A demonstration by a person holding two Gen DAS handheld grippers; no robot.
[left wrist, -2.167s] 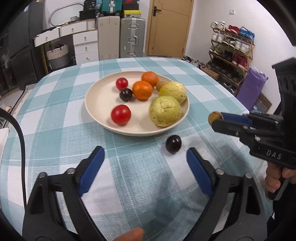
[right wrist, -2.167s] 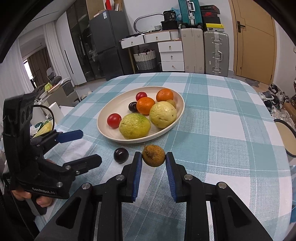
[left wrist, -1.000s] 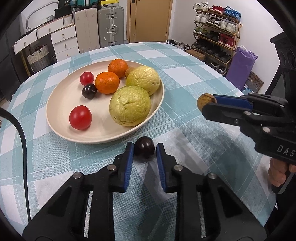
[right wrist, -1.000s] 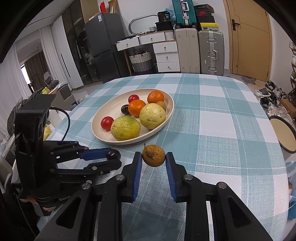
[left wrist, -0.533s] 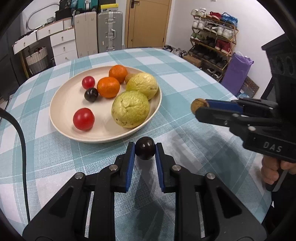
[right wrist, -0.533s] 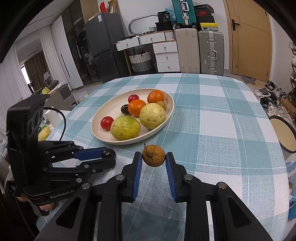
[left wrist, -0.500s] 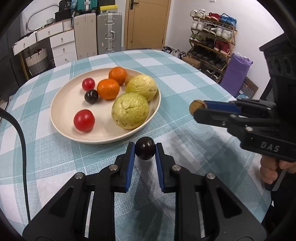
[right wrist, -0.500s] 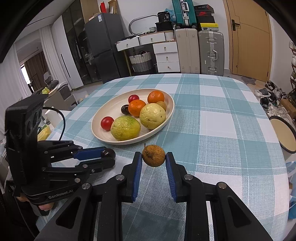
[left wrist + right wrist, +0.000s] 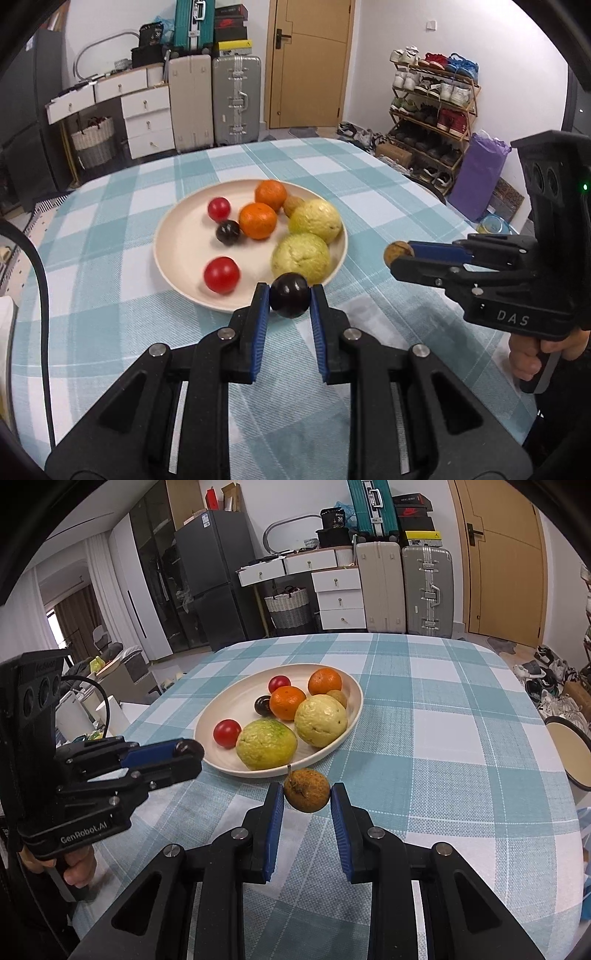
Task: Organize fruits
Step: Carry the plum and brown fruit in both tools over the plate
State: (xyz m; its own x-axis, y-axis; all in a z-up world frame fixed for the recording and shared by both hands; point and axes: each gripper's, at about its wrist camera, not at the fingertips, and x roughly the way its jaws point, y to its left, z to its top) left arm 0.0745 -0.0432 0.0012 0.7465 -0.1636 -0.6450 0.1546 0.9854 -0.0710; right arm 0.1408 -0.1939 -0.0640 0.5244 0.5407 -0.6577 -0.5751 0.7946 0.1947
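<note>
Left tool (image 9: pixel 289 300) is clamped on a dark plum (image 9: pixel 289 295), blue pads (image 9: pixel 261 314) touching it on both sides, fruit sitting right at the fingertips. It's held off the table (image 9: pixel 110 229), just short of the near rim of the plate (image 9: pixel 173 236), which lies directly ahead of the tool.

Right tool (image 9: pixel 306 794) is clamped on a brown rough-skinned fruit (image 9: pixel 306 790) with a short stem sticking up, gripped at the tips between its blue pads (image 9: pixel 275 812). Held clear of the checked tablecloth, with the plate's near edge just ahead and slightly left of it. In the left wrist view the same right tool (image 9: pixel 400 254) shows off to the right of the plate, brown fruit visible at its tip. In the right wrist view the left tool (image 9: pixel 188 751) is off to the left of the plate, plum barely visible between the tips.

On the plate, as seen ahead of the left tool:
- two yellow-green guavas (image 9: pixel 301 256) nearest, right side, touching each other
- red tomato (image 9: pixel 221 275) near-left
- second dark plum (image 9: pixel 228 232) mid-plate, beside an orange (image 9: pixel 258 220)
- second orange (image 9: pixel 270 195) and a smaller red tomato (image 9: pixel 219 208) at the far side
- small brown fruit (image 9: pixel 293 204) tucked between the far orange and the far guava

Person's hand (image 9: pixel 532 354) grips the right tool's handle.
</note>
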